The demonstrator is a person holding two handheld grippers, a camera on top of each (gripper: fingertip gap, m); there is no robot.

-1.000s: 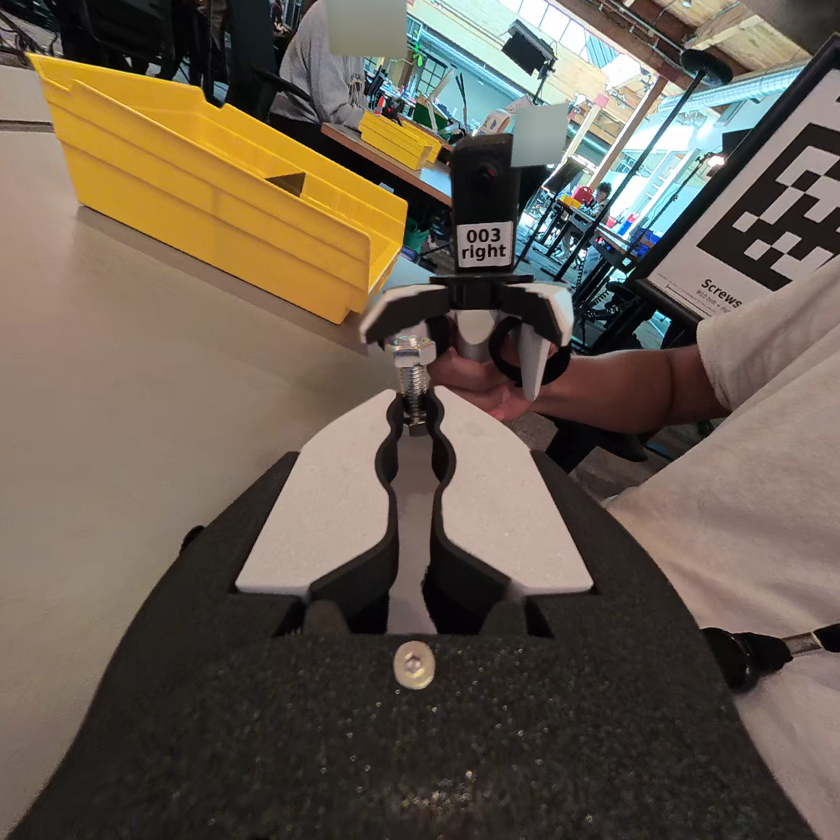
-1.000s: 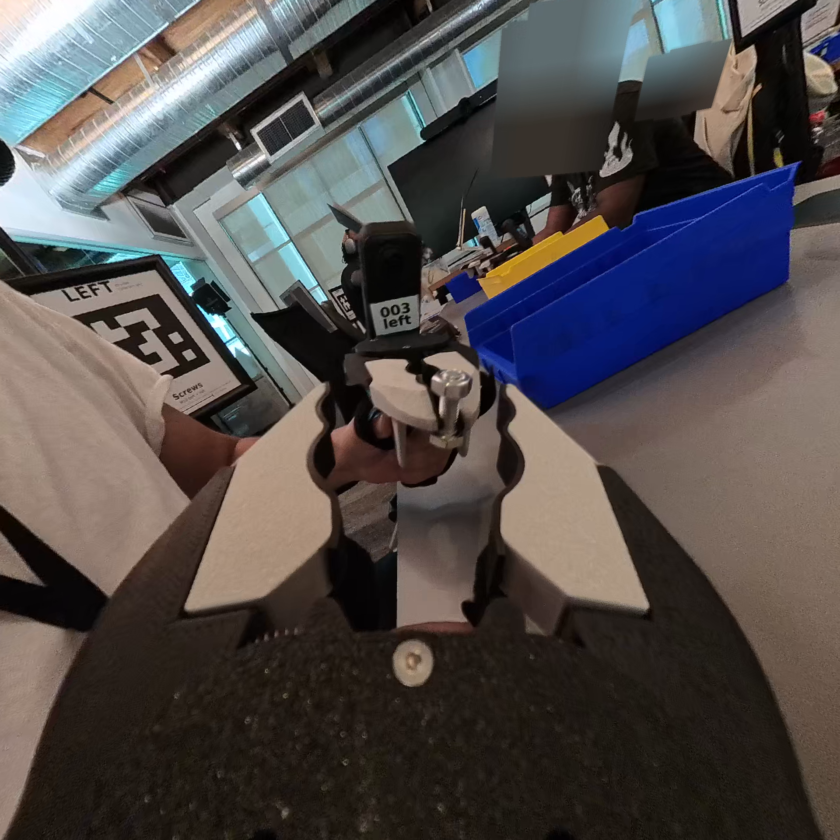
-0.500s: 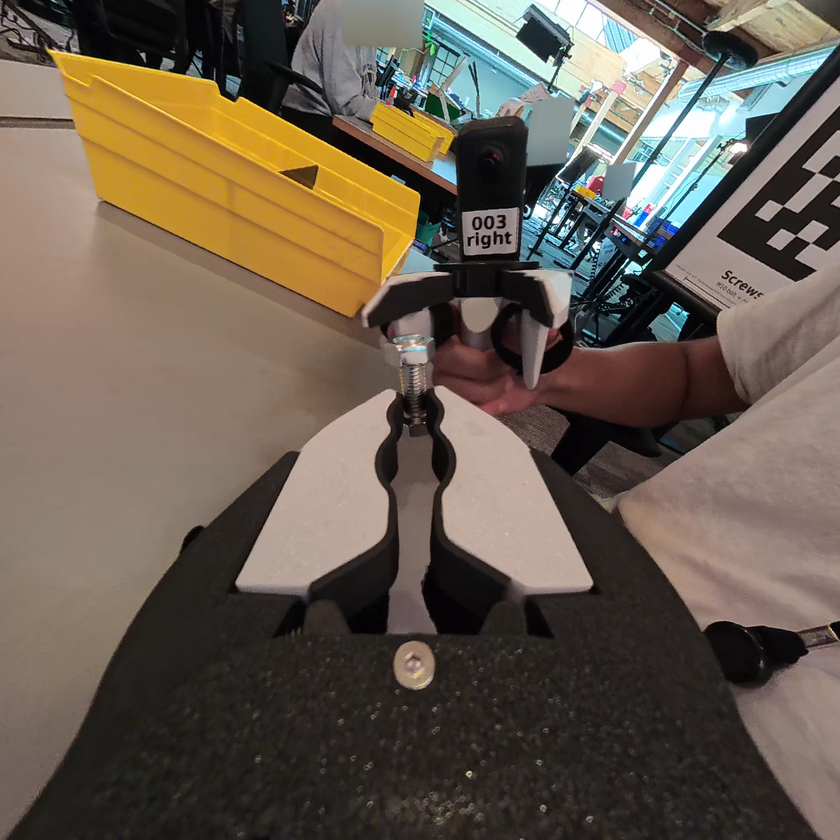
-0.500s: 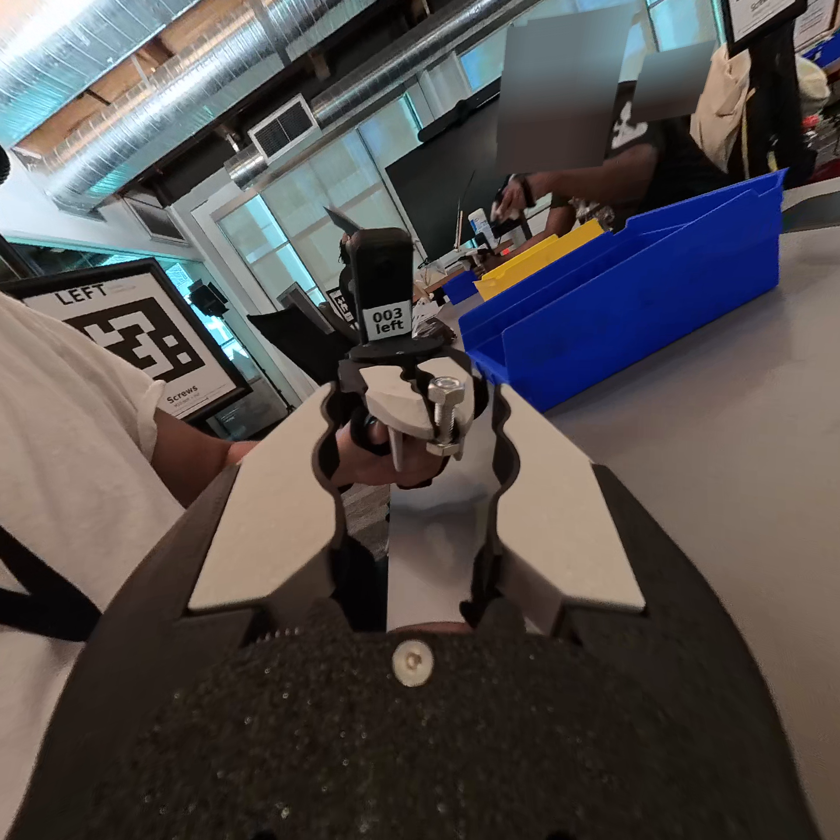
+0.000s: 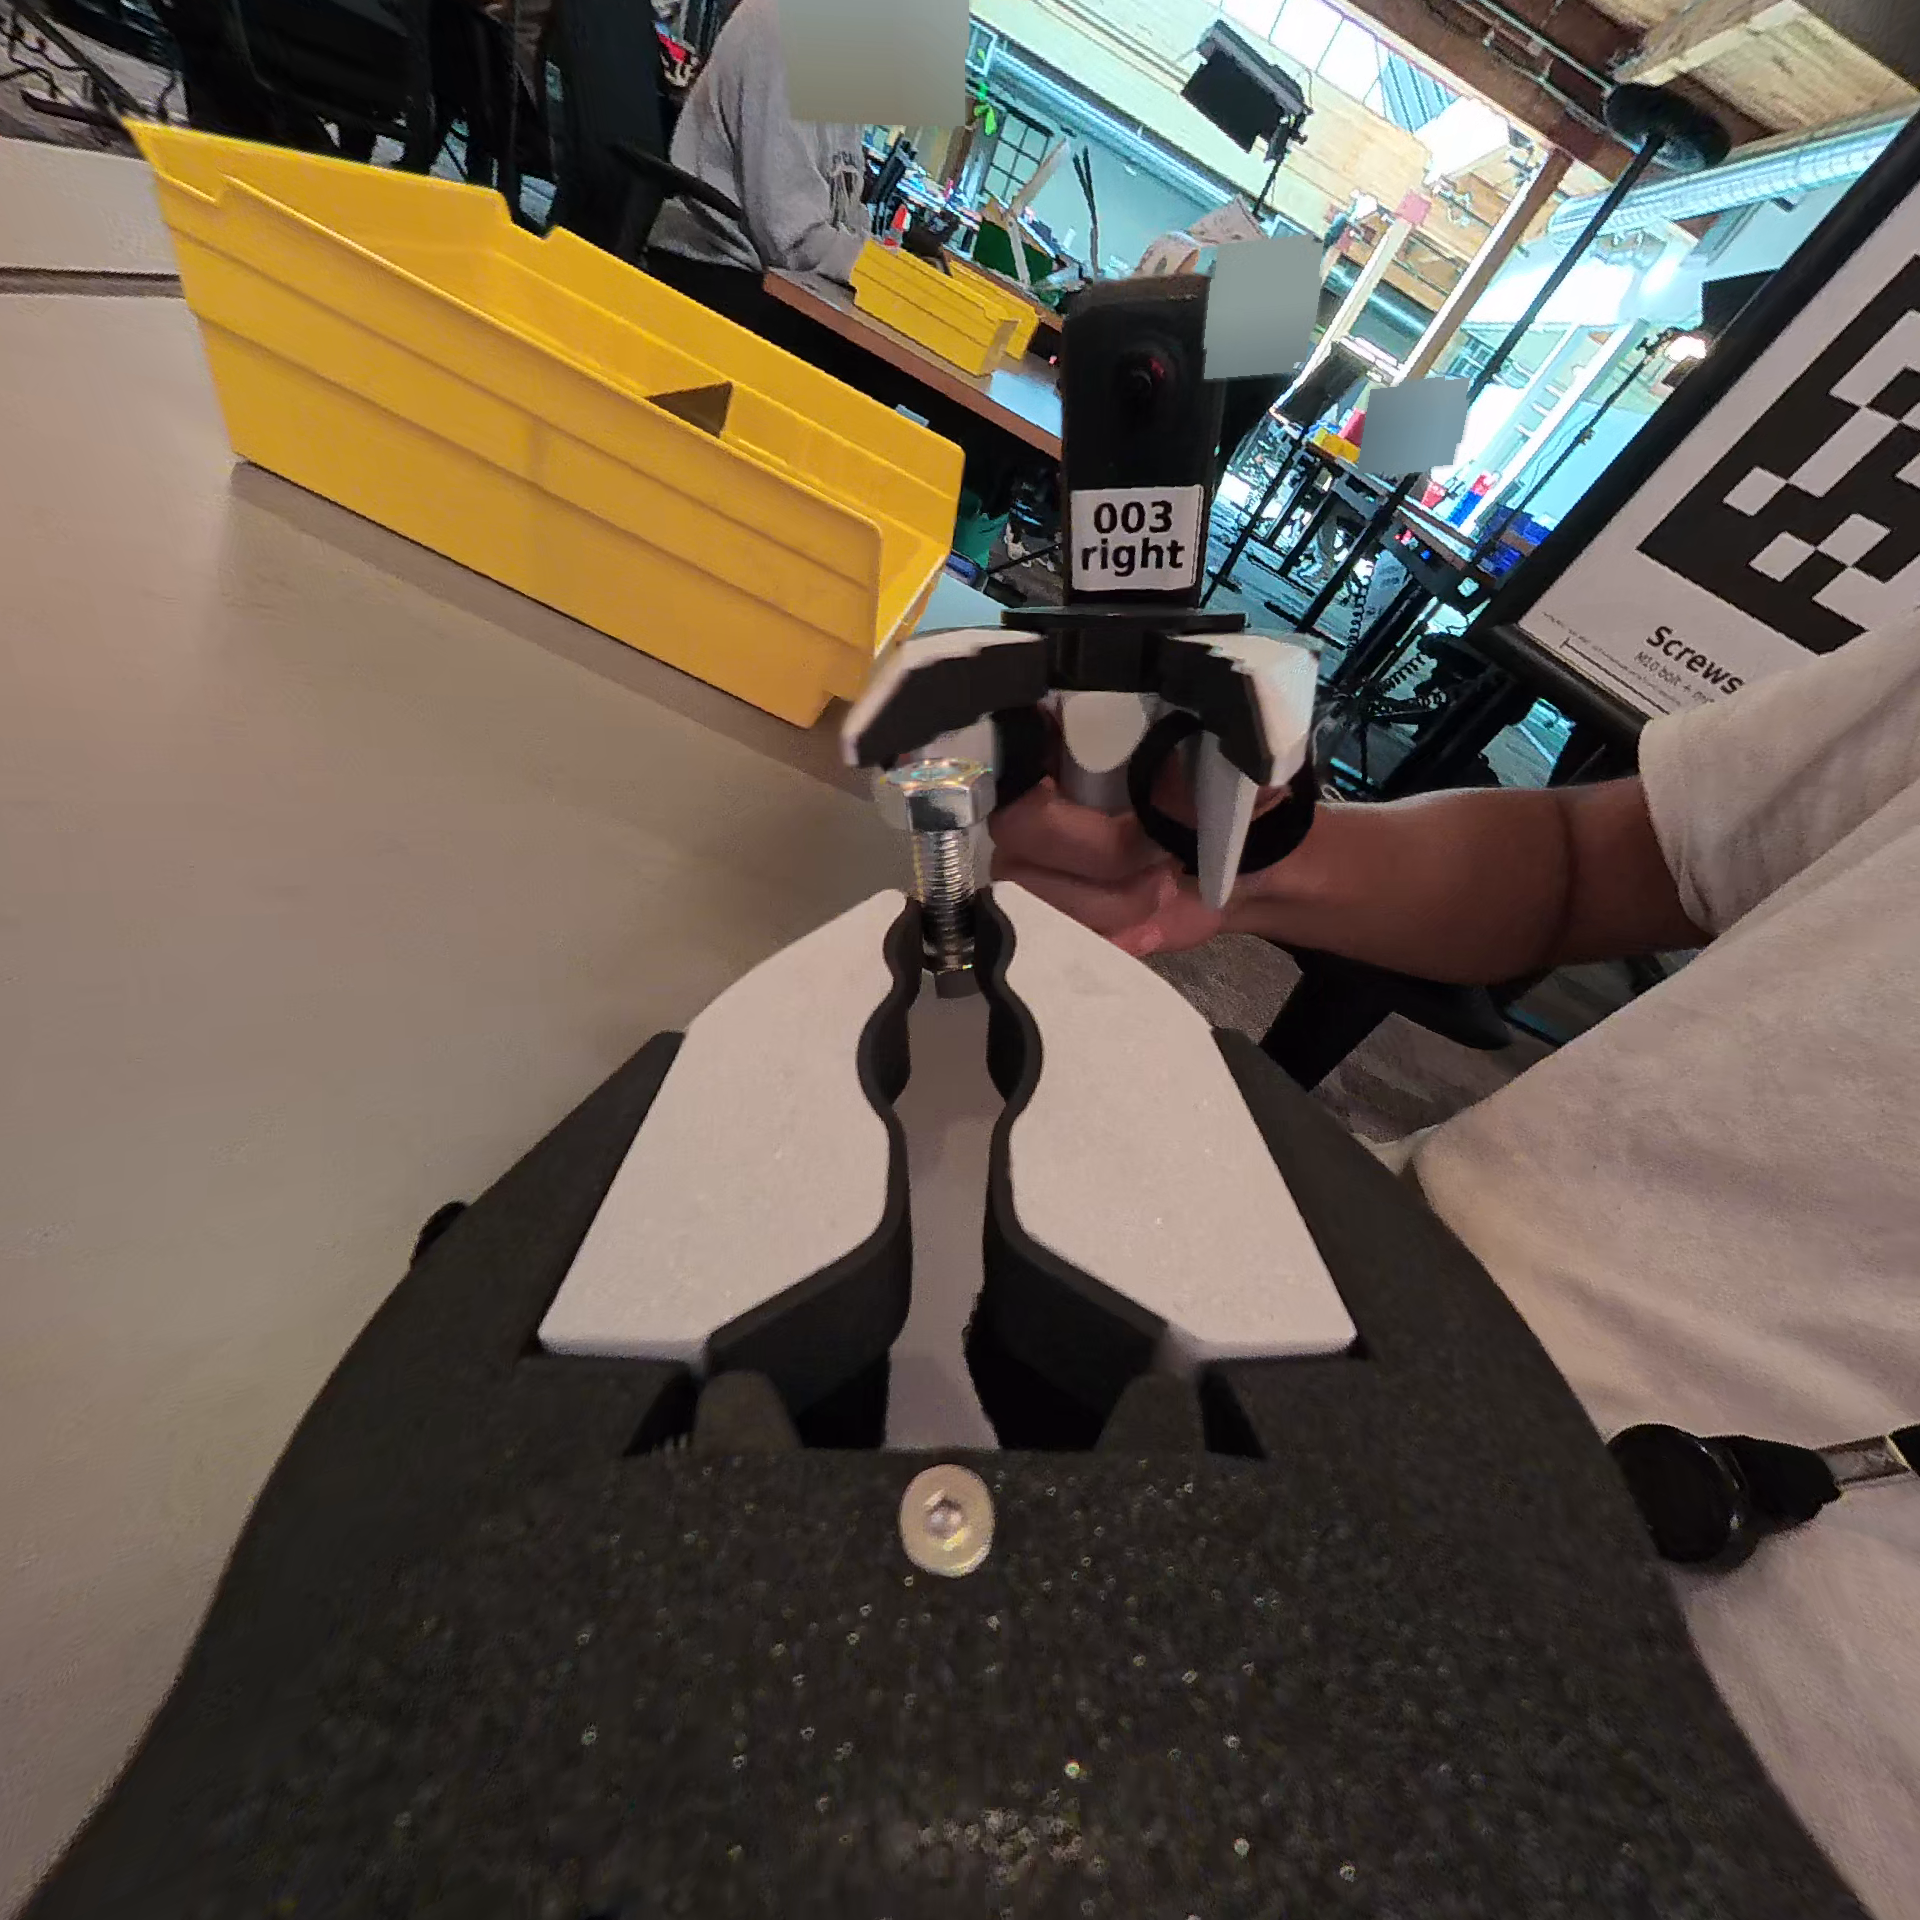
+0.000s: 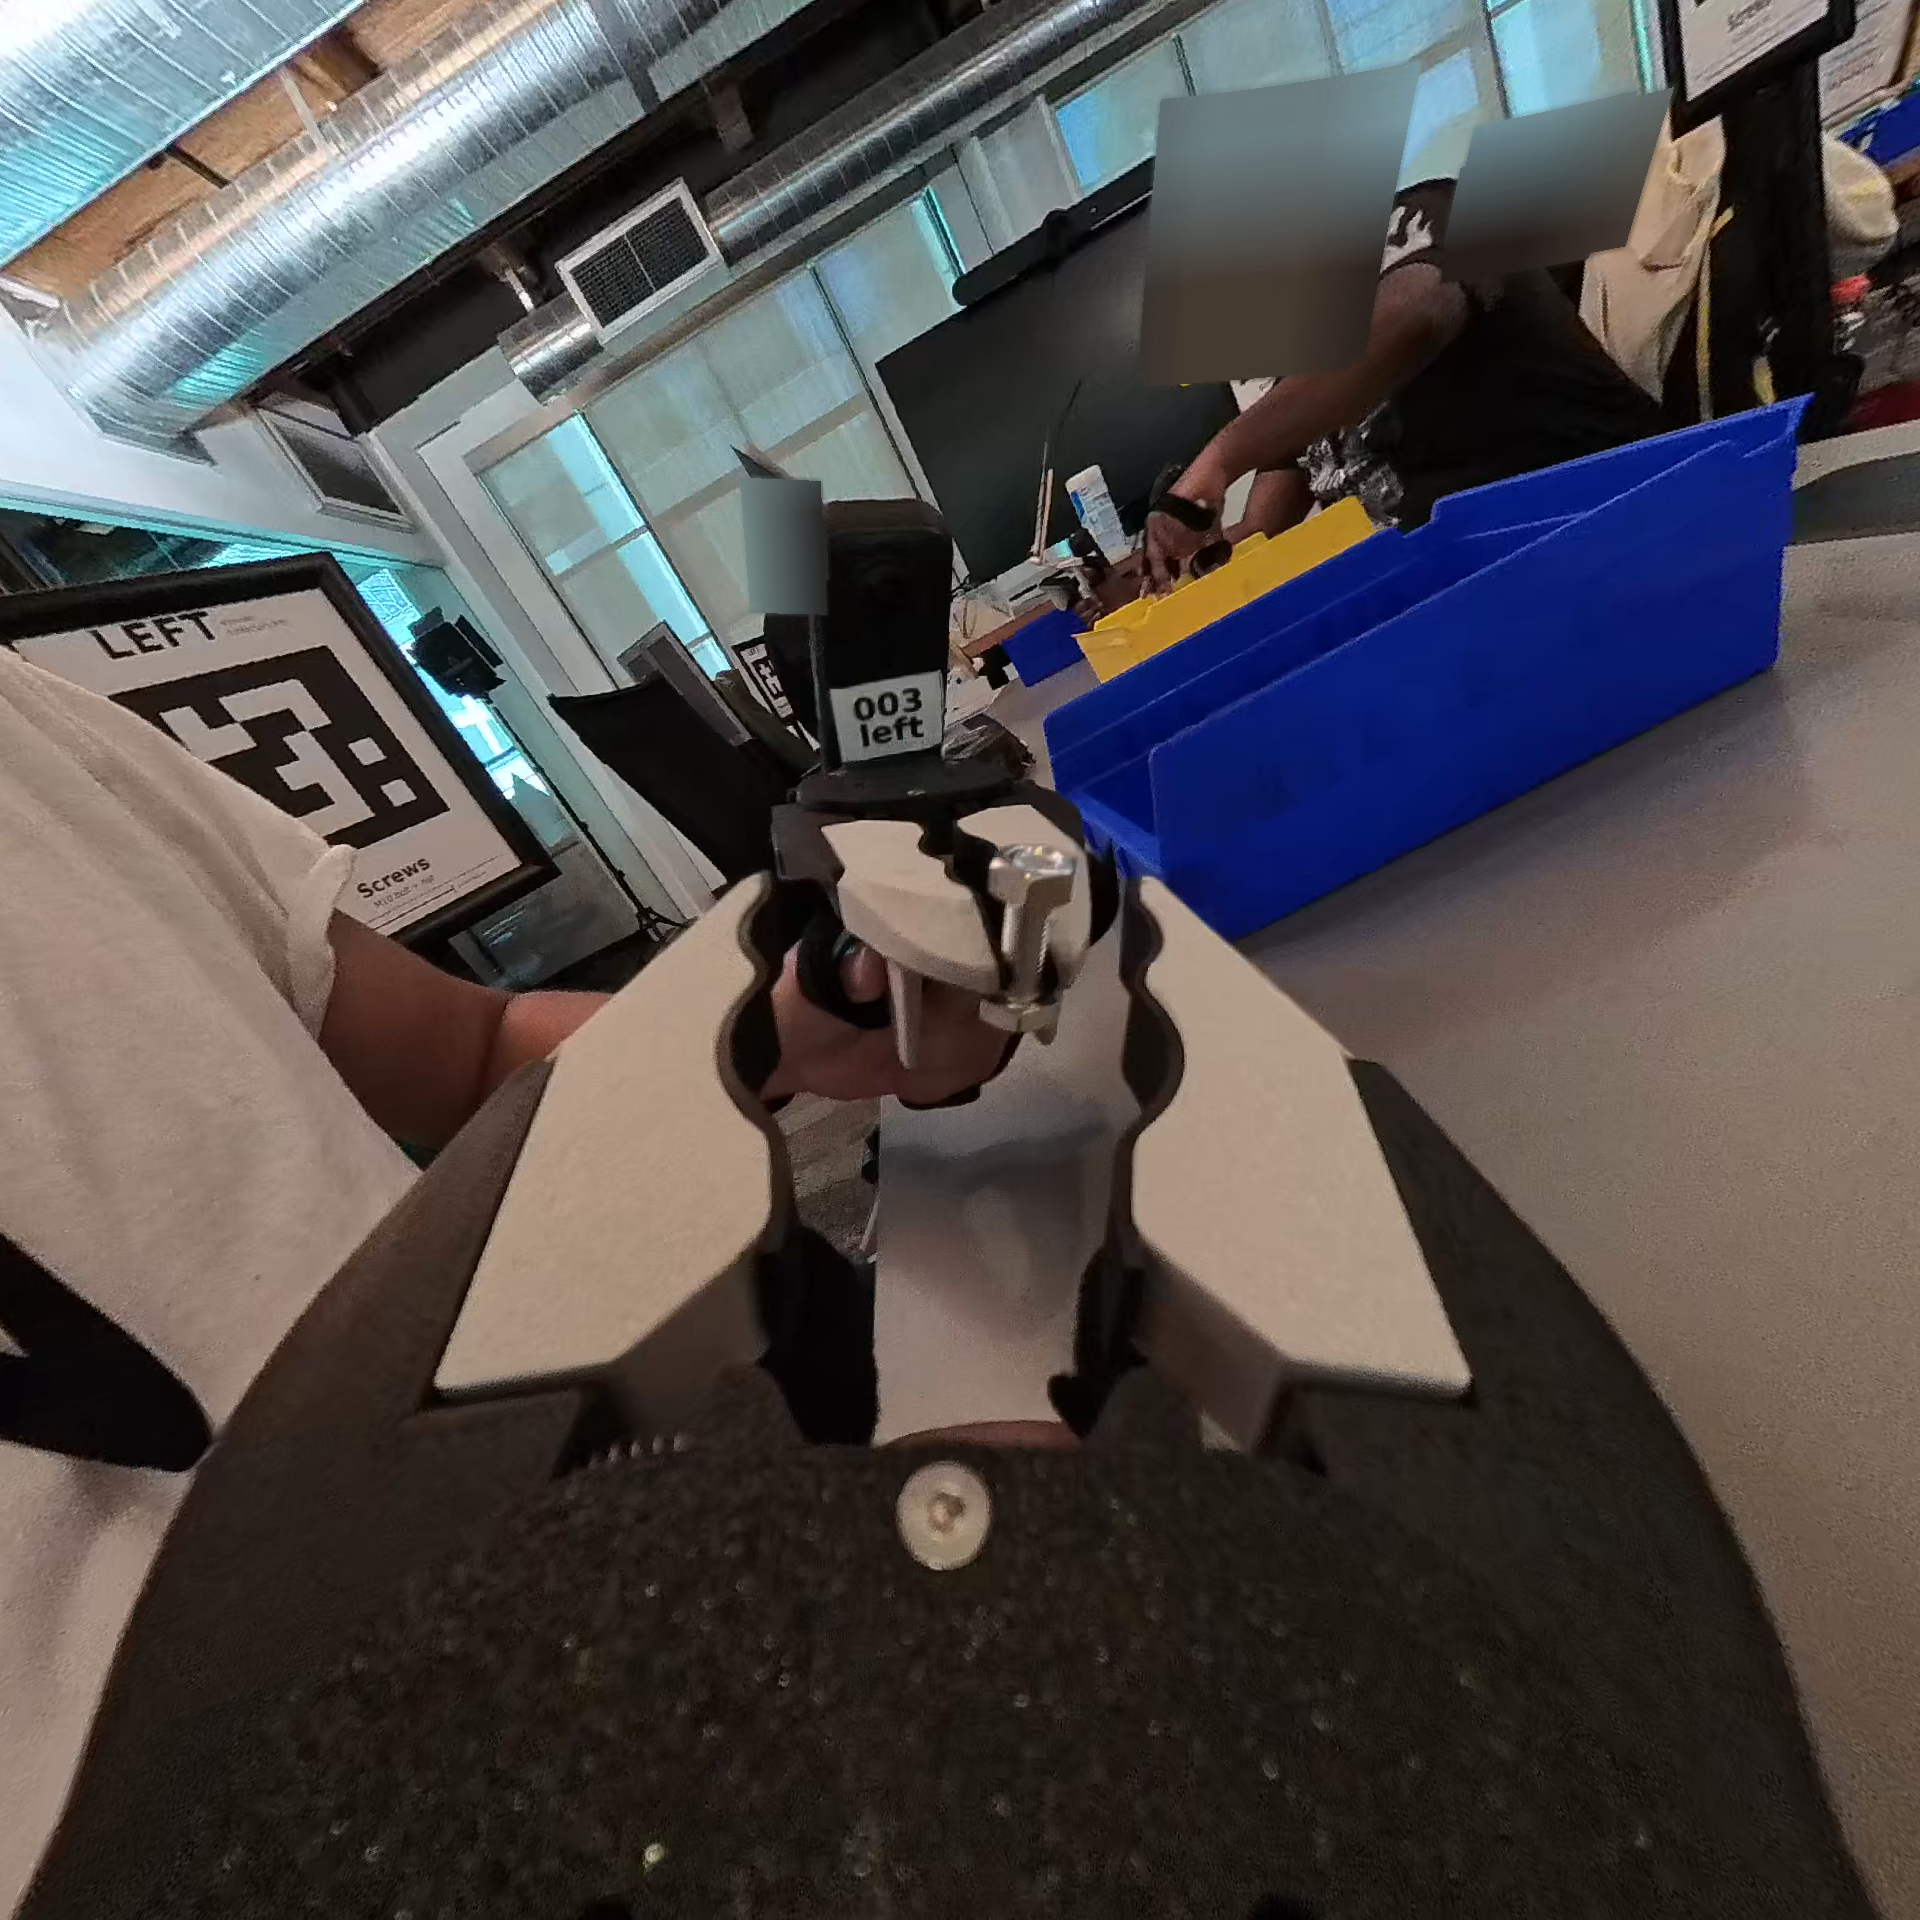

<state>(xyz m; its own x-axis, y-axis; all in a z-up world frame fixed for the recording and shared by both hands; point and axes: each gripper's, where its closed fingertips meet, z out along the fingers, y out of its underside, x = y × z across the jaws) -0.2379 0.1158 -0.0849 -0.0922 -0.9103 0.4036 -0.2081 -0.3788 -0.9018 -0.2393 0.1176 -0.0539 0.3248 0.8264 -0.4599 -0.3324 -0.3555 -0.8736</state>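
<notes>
Against the frames of a second ago, the right tool (image 6: 940, 935) has narrowed a little yet is wide apart, nothing pressed between its fingers, and it has drawn closer to the bolt (image 5: 940, 862); the left tool (image 5: 948, 940) is unchanged, its two pads clamped on the lower threaded shank of that silver hex-head bolt, which stands upright with its head above the fingertips. In the right wrist view a nut (image 6: 1023, 1013) sits on the bolt's lower end, under the left tool's fingers.

Both tools hang above the table (image 5: 312, 831), facing each other near its front edge, where the table drops to the floor beside the person's white shirt (image 5: 1662, 1195).

Each hand grips its tool from below; the right forearm (image 5: 1455, 894) reaches in level from the person's side.

Farther back, a yellow bin (image 5: 540, 457) lies on the table beyond the left tool and a blue bin (image 6: 1455, 665) beyond the right.
</notes>
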